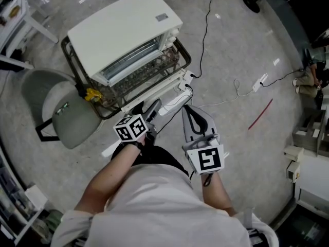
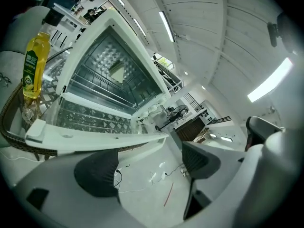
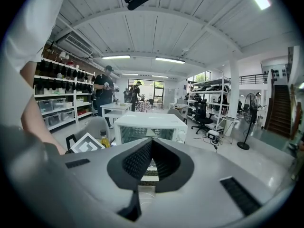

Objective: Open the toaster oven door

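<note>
Left gripper (image 1: 146,107): fingers (image 2: 97,175) apart, nothing between them. Its own view alone shows the door (image 2: 95,137) dropped open just above the left-hand finger, with the oven (image 2: 114,75) cavity and rack beyond.

Right gripper (image 1: 186,109): fingers (image 3: 137,160) together, empty, oven straight past the tips, shelves (image 3: 57,89) behind.

Head view: grey floor (image 1: 231,45), cables (image 1: 206,24), chair (image 1: 61,115) left of both.

Wicker tray (image 1: 185,55) holds the oven and a yellow bottle (image 2: 35,63).

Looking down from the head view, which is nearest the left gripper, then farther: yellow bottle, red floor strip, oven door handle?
1. Oven door handle, just ahead of the left gripper.
2. Yellow bottle, off to the left.
3. Red floor strip, far right.
</note>
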Action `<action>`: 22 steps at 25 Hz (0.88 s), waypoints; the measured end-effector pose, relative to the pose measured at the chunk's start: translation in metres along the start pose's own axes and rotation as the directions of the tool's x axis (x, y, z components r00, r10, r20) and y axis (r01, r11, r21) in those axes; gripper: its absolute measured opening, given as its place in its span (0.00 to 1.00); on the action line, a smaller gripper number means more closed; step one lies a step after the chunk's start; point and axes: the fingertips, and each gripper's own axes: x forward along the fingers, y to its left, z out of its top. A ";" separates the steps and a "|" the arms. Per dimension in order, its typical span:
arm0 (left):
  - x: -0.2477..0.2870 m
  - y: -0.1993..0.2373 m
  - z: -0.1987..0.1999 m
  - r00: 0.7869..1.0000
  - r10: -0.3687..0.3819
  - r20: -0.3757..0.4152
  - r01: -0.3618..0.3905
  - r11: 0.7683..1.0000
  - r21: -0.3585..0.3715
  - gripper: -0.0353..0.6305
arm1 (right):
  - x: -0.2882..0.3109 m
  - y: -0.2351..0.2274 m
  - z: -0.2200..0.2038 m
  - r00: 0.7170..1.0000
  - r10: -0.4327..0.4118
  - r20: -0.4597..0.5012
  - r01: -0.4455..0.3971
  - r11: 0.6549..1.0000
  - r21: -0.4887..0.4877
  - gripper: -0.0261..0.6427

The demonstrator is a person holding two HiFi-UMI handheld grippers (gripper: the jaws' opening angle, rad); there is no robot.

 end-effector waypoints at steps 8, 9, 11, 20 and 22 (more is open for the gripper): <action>-0.002 0.002 -0.003 1.000 -0.002 0.005 0.002 0.999 -0.040 0.67 | 0.003 0.001 -0.001 1.000 0.008 -0.006 -0.008 1.000 -0.003 0.07; -0.002 0.005 -0.004 1.000 0.002 0.004 -0.002 0.999 -0.048 0.67 | 0.004 0.001 -0.002 1.000 0.008 -0.006 -0.008 1.000 -0.002 0.07; -0.001 0.008 -0.007 1.000 0.006 -0.003 -0.006 0.998 -0.061 0.67 | 0.004 0.001 -0.002 1.000 0.008 -0.006 -0.008 1.000 -0.002 0.07; 0.007 0.025 -0.024 0.999 0.047 -0.004 -0.047 0.987 -0.156 0.67 | 0.008 0.001 -0.006 1.000 0.006 -0.018 -0.006 1.000 0.001 0.07; 0.009 0.029 -0.029 0.999 0.054 -0.003 -0.054 0.982 -0.183 0.67 | 0.007 0.002 -0.007 1.000 0.006 -0.019 -0.006 1.000 -0.003 0.07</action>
